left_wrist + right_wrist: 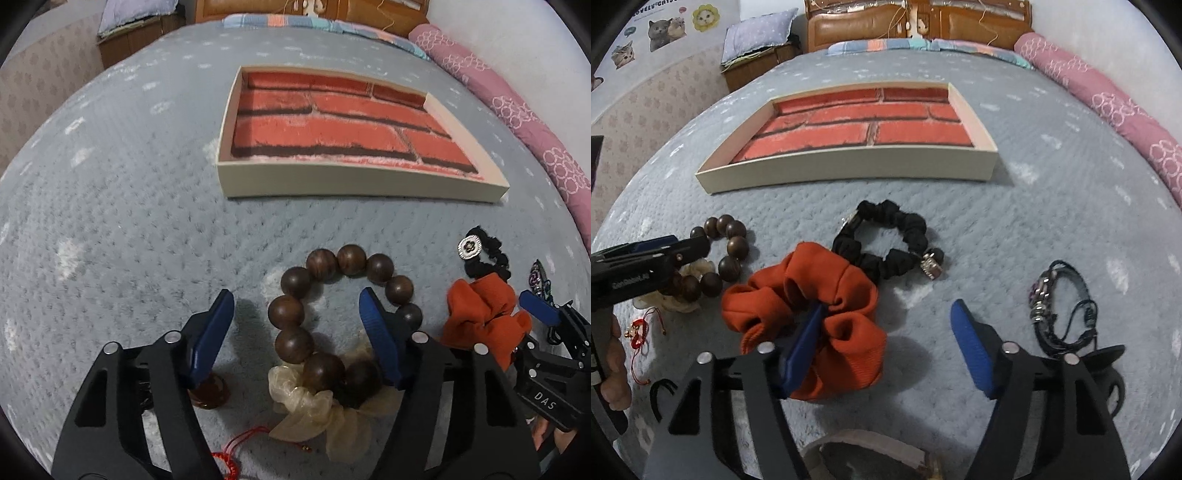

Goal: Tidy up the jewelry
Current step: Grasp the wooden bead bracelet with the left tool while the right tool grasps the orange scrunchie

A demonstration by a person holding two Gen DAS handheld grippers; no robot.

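Note:
A brown wooden bead bracelet (pixel 334 258) lies on the grey-blue bedspread. My left gripper (pixel 295 295) stands open over it, one blue finger outside the ring's left side and the other above its inside. No pad presses the beads. An orange scrunchie (pixel 849 295) lies under my right gripper (pixel 889 306), which is open too. Its left finger dips into the scrunchie's middle and its right finger hovers over bare bedspread. A shallow cream box (pixel 354 184) lined with a red brick pattern sits farther back with nothing in it.
A black scrunchie (pixel 886 236) with a metal charm lies behind the orange one. A dark cord bracelet (pixel 1060 306) lies to its right. A beige organza scrunchie (pixel 314 406) and a red string bracelet (pixel 229 458) lie near the beads. A pink rolled blanket (pixel 517 110) lines the right edge.

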